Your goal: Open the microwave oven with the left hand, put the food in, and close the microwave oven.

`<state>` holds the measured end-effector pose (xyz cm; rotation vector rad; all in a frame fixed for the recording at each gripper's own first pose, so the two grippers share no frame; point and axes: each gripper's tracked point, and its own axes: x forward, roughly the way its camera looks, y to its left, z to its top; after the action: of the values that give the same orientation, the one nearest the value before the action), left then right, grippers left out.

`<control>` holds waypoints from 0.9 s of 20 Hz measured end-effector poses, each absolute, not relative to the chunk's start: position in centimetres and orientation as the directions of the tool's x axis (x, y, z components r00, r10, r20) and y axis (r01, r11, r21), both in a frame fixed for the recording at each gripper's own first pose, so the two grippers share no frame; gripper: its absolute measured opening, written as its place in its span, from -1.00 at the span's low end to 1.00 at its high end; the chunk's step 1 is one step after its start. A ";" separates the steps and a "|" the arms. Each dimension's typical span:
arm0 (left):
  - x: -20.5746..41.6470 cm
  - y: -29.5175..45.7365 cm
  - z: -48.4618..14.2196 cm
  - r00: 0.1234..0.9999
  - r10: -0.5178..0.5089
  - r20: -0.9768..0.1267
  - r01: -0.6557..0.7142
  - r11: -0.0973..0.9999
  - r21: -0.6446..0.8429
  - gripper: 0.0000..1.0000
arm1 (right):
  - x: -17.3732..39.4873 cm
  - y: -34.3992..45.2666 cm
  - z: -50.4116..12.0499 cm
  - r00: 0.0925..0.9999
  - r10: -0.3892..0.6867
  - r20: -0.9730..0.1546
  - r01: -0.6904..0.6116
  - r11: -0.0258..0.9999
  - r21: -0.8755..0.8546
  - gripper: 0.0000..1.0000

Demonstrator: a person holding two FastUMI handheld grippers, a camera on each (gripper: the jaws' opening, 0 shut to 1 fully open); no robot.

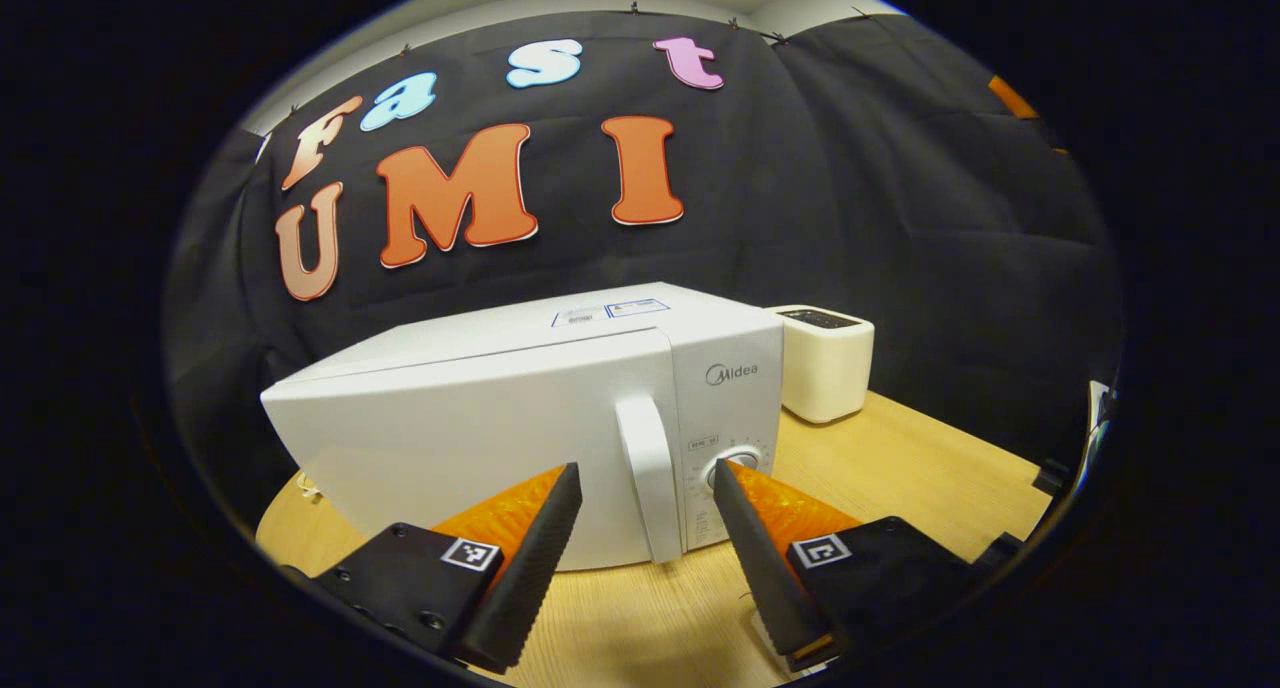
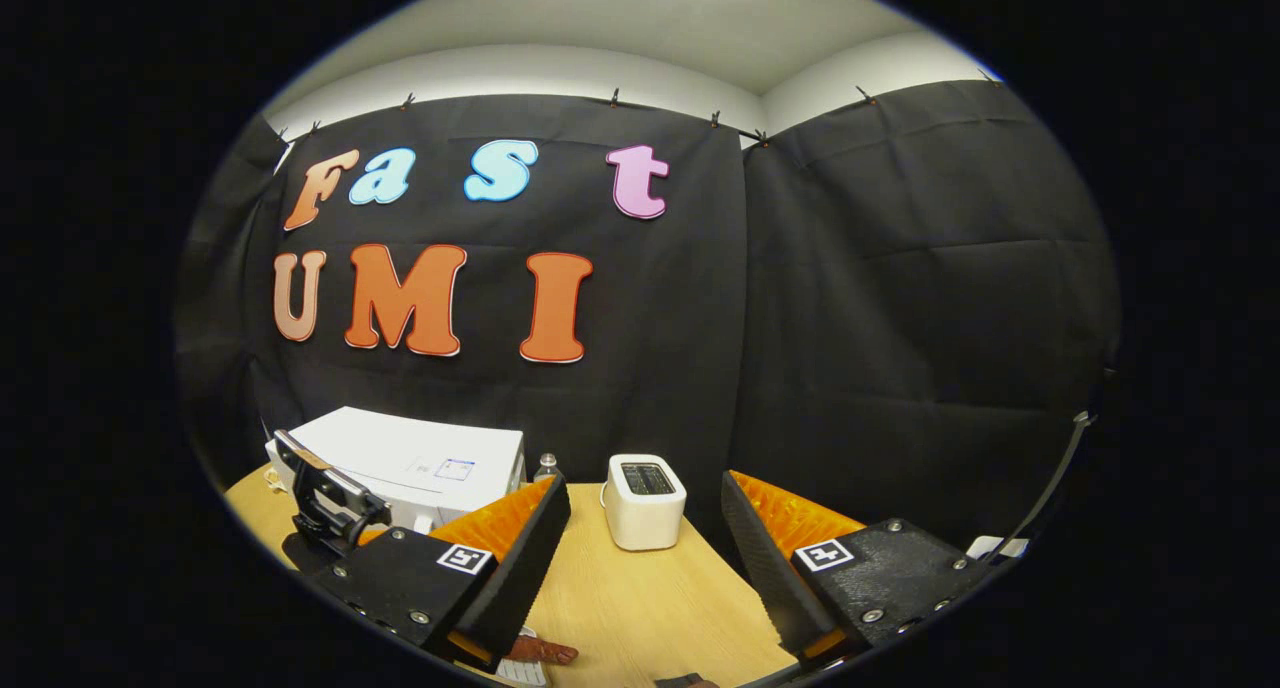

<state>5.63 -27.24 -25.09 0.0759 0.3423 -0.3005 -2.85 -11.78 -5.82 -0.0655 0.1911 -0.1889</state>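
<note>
A white microwave (image 1: 480, 428) stands on the wooden table (image 1: 900, 468) with its door closed. Its vertical handle (image 1: 648, 478) lies just ahead of my left gripper (image 1: 646, 471), whose fingers are open and apart from it, one to each side. In the right gripper view the microwave (image 2: 410, 463) sits at the far left, with the left gripper (image 2: 325, 503) in front of it. My right gripper (image 2: 644, 483) hangs open above the table, holding nothing. A reddish-brown piece of food (image 2: 540, 652) lies on the table below its left finger, partly hidden.
A white toaster (image 1: 825, 360) stands to the right of the microwave, seen too as the toaster (image 2: 645, 501) in the right gripper view. A small bottle (image 2: 546, 464) stands between the two. The black cloth wall closes off the back. Bare wood (image 2: 650, 598) lies ahead of the right gripper.
</note>
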 end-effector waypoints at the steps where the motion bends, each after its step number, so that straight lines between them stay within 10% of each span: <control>1: 6.0 -27.4 -25.8 0.900 -0.264 -0.347 0.295 0.955 0.037 0.67 | -2.9 -11.9 -5.9 0.963 -0.193 -0.188 0.178 0.980 -0.093 0.89; 5: 7.4 -28.0 -28.8 0.881 -0.230 -0.414 0.274 0.961 0.048 0.42 | -2.9 -12.4 -6.8 0.959 -0.187 -0.214 0.163 0.979 -0.124 0.89; 8: 7.4 -27.8 -28.7 0.877 -0.207 -0.433 0.262 0.962 0.071 -0.22 | -2.9 -12.3 -7.4 0.958 -0.168 -0.234 0.139 0.981 -0.137 0.89; 18: 7.8 -27.8 -28.6 0.889 -0.166 -0.426 0.217 0.973 0.074 -0.43 | -3.0 -12.0 -8.5 0.959 -0.107 -0.261 0.077 0.989 -0.123 0.88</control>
<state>7.77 -27.80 -28.64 0.1210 0.4312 -0.1995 -3.02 -12.00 -8.52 -0.1124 0.2705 -0.0934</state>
